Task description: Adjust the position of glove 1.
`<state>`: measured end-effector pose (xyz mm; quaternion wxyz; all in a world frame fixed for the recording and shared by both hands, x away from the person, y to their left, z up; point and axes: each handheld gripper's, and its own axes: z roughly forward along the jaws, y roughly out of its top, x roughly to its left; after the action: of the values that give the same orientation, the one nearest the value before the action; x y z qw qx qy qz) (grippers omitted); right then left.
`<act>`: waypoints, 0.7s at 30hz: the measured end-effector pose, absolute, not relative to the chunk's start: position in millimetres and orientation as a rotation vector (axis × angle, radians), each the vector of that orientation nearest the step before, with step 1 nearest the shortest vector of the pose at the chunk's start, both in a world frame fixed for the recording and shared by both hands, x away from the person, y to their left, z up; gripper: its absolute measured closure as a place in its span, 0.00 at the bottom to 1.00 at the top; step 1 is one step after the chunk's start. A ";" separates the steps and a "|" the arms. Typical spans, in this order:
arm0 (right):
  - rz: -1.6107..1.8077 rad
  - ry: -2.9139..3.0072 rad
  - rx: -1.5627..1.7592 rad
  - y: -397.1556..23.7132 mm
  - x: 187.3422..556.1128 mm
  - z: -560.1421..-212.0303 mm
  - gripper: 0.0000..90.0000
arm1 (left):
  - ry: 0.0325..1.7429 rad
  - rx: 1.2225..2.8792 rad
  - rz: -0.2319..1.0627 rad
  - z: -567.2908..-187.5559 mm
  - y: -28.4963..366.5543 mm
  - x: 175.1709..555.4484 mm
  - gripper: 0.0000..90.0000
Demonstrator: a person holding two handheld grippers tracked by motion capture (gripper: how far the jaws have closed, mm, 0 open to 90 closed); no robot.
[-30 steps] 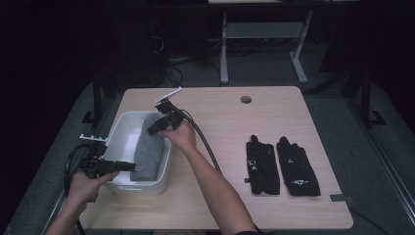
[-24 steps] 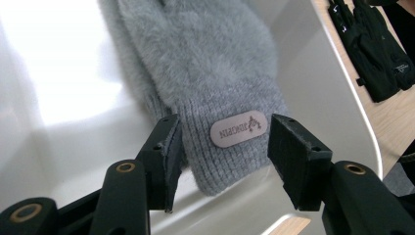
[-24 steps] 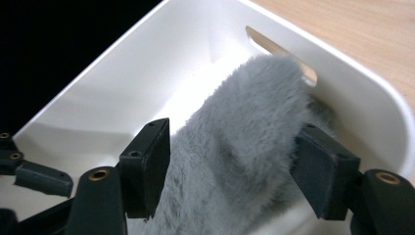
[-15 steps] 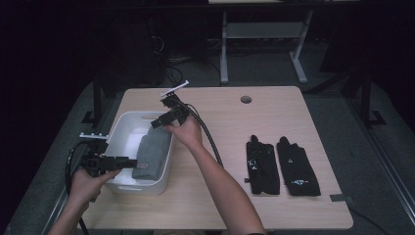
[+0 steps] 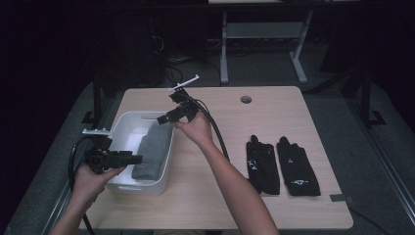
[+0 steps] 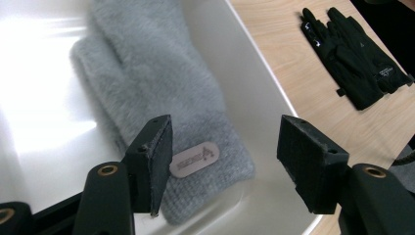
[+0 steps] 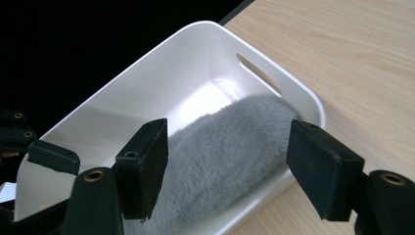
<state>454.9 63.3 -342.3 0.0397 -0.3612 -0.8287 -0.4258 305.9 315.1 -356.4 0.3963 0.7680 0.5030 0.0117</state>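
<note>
grey mitten [image 5: 152,147] – lies in white bin [image 5: 128,123] at table's [image 5: 274,98] left edge | left gripper [image 5: 134,158] – above bin's near end, jaws just opened, apart, empty | right gripper [image 5: 163,119] – over bin's far end, jaws apart, empty | black gloves [image 5: 284,164] – near right edge

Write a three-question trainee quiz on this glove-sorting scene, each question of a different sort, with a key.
1. True or false: the grey fuzzy glove lies inside the white bin.
2. Multiple choice: where is the pair of black gloves? A) in the bin; B) flat on the table, to the right of the bin; C) between the jaws of the right gripper.
3. Fill in: the jaws of the left gripper are ____, with nothing pressed between the pads.

Key: 1 true; 2 B; 3 open. The jaws of both grippers have just been opening, and the gripper views show the grey glove lying free beneath them.
</note>
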 end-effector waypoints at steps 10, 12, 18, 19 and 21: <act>-1.341 -2.527 -1.138 28.7 450.8 -330.3 0.33 | 1.226 1.963 0.035 -347.9 295.6 307.7 0.40; -1.345 -2.525 -1.144 26.6 450.5 -329.7 0.33 | 1.218 1.968 0.034 -345.9 292.1 307.7 0.39; -1.365 -2.537 -1.158 5.4 445.5 -324.3 0.33 | 1.181 1.980 0.046 -340.2 278.0 308.7 0.38; -1.370 -2.530 -1.165 2.6 444.6 -323.2 0.33 | 1.175 1.984 0.043 -339.6 275.5 309.0 0.37; -1.374 -2.532 -1.163 -0.5 444.0 -322.4 0.32 | 1.165 1.986 0.044 -338.5 270.0 309.5 0.37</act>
<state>444.0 -0.5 -322.4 0.0175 -0.3743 -0.8148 -0.4423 309.5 270.0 -338.5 0.4070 0.7877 0.4621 0.0175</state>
